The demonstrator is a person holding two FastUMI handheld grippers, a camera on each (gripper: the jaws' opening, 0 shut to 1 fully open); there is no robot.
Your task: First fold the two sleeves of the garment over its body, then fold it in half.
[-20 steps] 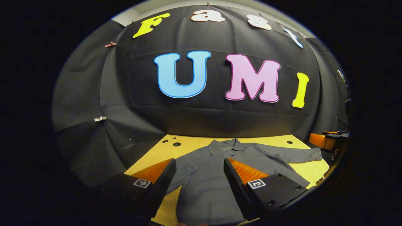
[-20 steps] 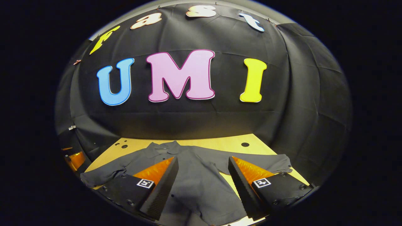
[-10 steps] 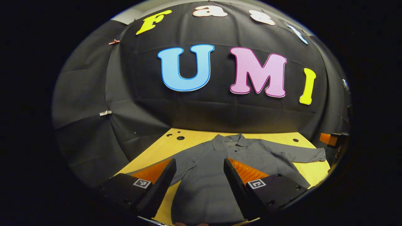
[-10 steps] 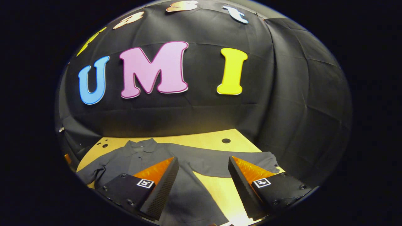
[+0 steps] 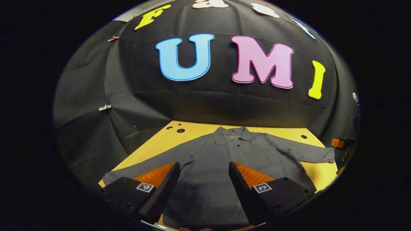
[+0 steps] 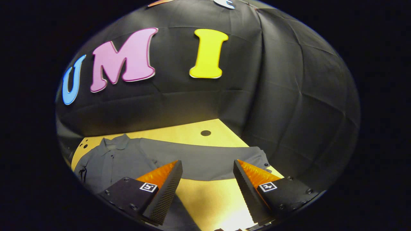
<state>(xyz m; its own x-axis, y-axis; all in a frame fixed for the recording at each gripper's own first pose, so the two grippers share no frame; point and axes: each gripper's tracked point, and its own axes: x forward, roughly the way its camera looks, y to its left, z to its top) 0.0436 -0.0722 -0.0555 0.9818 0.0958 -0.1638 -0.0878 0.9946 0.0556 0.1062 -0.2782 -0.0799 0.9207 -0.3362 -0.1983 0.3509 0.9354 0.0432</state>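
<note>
Item-wise: grey shirt [image 5: 224, 160], thin, soft, light, lies flat on table [image 6: 192, 134] ahead of left gripper [image 5: 204, 186] & right gripper [image 6: 207, 189], both w/ jaws apart, empty; pinch right sleeve [image 6: 205, 160] at cuff.

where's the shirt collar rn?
In the left gripper view the collar lies at the far end of the grey shirt, toward the booth wall, on the wooden table.
</note>
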